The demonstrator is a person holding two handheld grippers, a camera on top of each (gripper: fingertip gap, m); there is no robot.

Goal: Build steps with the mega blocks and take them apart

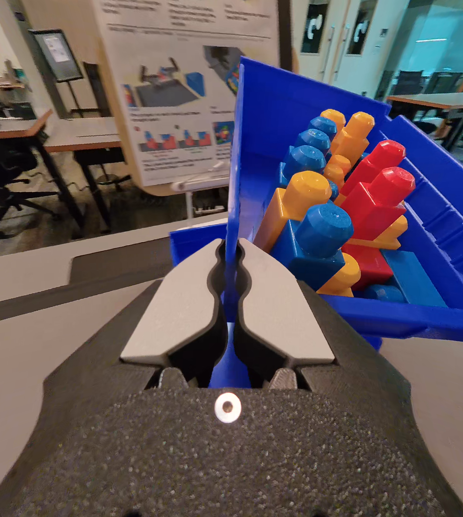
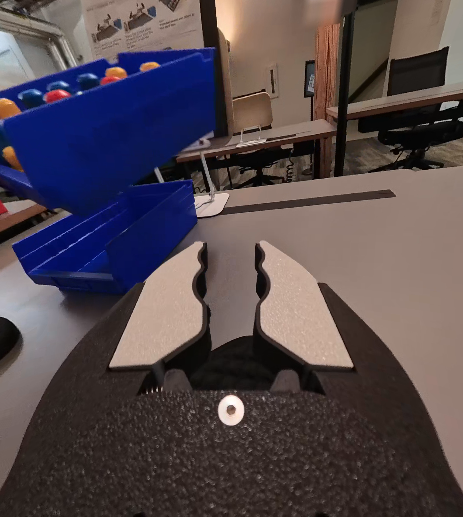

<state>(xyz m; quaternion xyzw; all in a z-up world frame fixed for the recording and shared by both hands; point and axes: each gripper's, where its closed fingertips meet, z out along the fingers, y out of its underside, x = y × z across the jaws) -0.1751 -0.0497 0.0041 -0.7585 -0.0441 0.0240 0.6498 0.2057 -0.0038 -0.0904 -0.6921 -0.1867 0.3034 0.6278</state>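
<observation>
Office space behind: desks with wood-edged tops, black swivel chairs (image 1: 3, 179), an instruction poster (image 1: 185, 92) on a stand. Work surface is a grey table (image 2: 364, 251) with a dark tape strip (image 2: 308, 202) across it. Left gripper (image 1: 231, 249) is clamped on the side wall of a blue bin (image 1: 434, 195), lifted and tilted. Mega blocks (image 1: 336, 195), blue, orange and red, are piled inside it. Second blue bin (image 2: 107, 251) sits on the table underneath; its contents aren't visible. Right gripper (image 2: 230, 247) hovers over bare table, fingers (image 2: 168, 307) moderately apart, holding nothing.
</observation>
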